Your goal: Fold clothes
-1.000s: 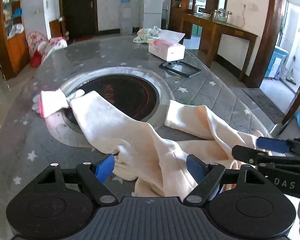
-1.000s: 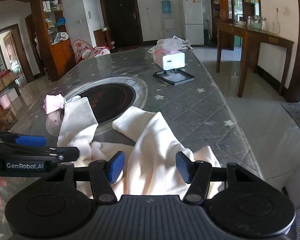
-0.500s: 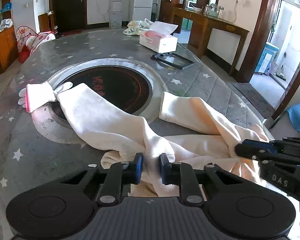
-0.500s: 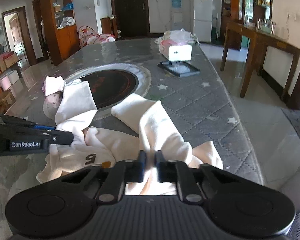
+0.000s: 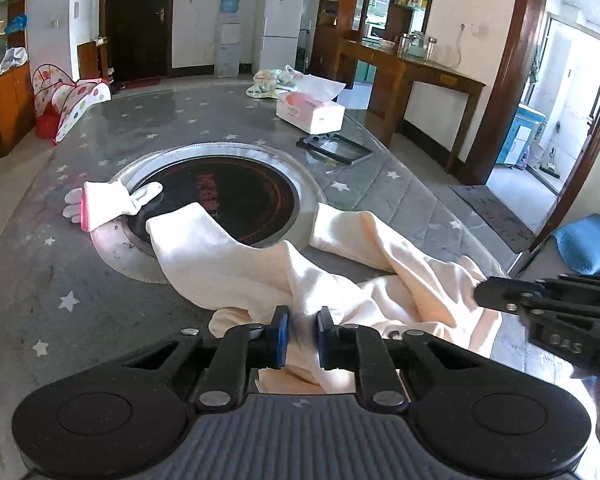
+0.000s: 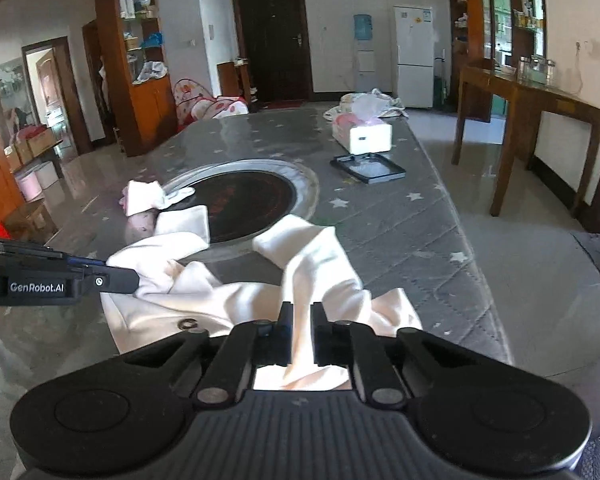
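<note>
A cream long-sleeved garment [image 5: 260, 264] lies crumpled at the near edge of the grey star-patterned table [image 5: 100, 304], both sleeves stretched toward the round black cooktop [image 5: 220, 200]. My left gripper [image 5: 302, 336] is shut on a bunch of its cloth near the left sleeve's base. My right gripper [image 6: 301, 328] is shut on the garment [image 6: 320, 268] near the right sleeve's base. Each gripper shows side-on in the other's view, the right gripper [image 5: 540, 300] at the right and the left gripper [image 6: 100, 280] at the left. The gripped cloth is lifted a little.
A white and pink glove [image 5: 104, 200] lies left of the cooktop. A tissue box [image 5: 310, 110], a black tray [image 5: 334, 150] and a bundle of cloth [image 5: 276, 80] sit at the far right. The table's right edge [image 6: 472, 248] drops to the floor.
Both grippers went from open to shut on the garment. The garment has been pulled toward me and lifted, so the sleeves have slid nearer.
</note>
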The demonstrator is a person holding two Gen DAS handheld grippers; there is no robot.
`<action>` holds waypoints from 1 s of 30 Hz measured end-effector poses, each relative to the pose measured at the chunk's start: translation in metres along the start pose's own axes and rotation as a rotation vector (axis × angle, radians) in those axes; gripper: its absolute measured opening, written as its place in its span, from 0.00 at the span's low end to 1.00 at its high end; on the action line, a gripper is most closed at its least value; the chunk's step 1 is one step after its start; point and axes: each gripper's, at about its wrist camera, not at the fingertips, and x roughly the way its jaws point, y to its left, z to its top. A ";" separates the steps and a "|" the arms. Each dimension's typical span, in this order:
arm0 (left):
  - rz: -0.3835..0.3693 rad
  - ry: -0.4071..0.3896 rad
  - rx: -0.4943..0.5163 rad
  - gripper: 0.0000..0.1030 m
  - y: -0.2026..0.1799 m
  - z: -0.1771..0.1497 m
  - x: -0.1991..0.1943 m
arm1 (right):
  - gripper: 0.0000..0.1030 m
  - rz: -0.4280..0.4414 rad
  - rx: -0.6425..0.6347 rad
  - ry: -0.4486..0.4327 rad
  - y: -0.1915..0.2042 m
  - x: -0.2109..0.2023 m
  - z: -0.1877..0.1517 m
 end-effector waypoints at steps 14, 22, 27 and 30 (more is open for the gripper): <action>0.025 0.031 0.013 0.47 0.010 -0.018 -0.003 | 0.05 -0.012 -0.016 0.076 0.008 0.039 -0.015; 0.003 0.034 0.021 0.46 0.003 -0.006 0.012 | 0.02 -0.006 -0.033 0.029 0.009 0.020 -0.007; -0.006 0.043 0.022 0.09 0.008 -0.008 0.016 | 0.02 -0.009 -0.036 -0.021 0.009 0.007 0.004; 0.000 0.009 0.001 0.08 0.016 -0.002 0.006 | 0.02 -0.009 -0.030 -0.066 0.010 -0.002 0.017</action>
